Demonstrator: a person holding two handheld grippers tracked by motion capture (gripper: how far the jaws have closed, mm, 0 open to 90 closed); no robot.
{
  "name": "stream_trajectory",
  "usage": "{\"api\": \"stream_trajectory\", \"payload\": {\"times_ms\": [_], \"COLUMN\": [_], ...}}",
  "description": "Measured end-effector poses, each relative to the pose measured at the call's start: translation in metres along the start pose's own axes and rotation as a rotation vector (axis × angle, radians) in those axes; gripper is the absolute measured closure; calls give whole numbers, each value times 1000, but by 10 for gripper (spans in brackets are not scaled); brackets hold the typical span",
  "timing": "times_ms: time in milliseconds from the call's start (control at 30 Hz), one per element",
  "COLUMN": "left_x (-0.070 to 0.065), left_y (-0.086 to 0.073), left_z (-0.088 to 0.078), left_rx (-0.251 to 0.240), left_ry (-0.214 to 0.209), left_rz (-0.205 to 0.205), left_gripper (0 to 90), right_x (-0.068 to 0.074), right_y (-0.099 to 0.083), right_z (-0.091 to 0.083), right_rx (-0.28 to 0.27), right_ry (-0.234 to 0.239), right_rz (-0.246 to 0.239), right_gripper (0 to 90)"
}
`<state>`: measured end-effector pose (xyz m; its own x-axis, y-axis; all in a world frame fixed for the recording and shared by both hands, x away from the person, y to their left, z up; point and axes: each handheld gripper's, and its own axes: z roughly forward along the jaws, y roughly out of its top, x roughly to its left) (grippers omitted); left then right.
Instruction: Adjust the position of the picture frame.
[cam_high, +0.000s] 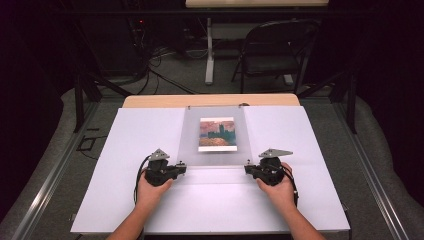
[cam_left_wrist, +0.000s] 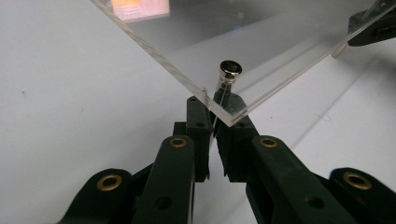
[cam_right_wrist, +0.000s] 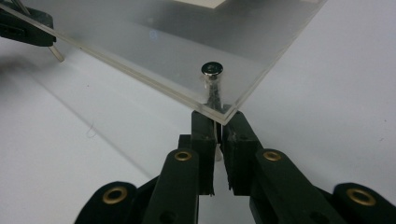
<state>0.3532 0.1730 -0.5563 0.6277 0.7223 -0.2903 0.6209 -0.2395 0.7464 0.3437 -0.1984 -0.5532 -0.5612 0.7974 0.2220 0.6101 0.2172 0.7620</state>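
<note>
A clear acrylic sheet (cam_high: 215, 150) lies over a small painted picture (cam_high: 217, 134) on the white board. A metal post with a round silver head stands through each near corner (cam_left_wrist: 230, 69) (cam_right_wrist: 212, 69). My left gripper (cam_high: 184, 167) (cam_left_wrist: 215, 109) sits at the near left corner, its jaws shut on the post's shaft just under the sheet. My right gripper (cam_high: 248, 168) (cam_right_wrist: 217, 122) is at the near right corner, shut on that corner's post below the sheet. In each gripper view the near edge of the sheet stands off the board.
The white board (cam_high: 150, 200) covers a wooden table (cam_high: 210, 100) and has bare room on both sides of the sheet. Behind the table stand a folding chair (cam_high: 275, 50), a white desk leg (cam_high: 209, 60) and floor cables (cam_high: 165, 75).
</note>
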Motion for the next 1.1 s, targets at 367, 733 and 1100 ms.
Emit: {"api": "stream_trajectory", "payload": {"times_ms": [367,733,1100], "left_x": [-9,-19,-21], "left_y": [-1,-6,-8], "left_z": [-3,-12,-24], "left_rx": [-20,-36,-56], "left_ry": [9,37,32], "left_rz": [18,62,58], "left_gripper": [640,409,358], "right_x": [1,14,16], "right_y": [-3,-6,-7], "right_z": [-11,-19,-26], "right_rx": [-48,-22,2], "right_ry": [22,-32,-18], "right_rz": [6,-144,-141], "right_gripper": [689,424,410]}}
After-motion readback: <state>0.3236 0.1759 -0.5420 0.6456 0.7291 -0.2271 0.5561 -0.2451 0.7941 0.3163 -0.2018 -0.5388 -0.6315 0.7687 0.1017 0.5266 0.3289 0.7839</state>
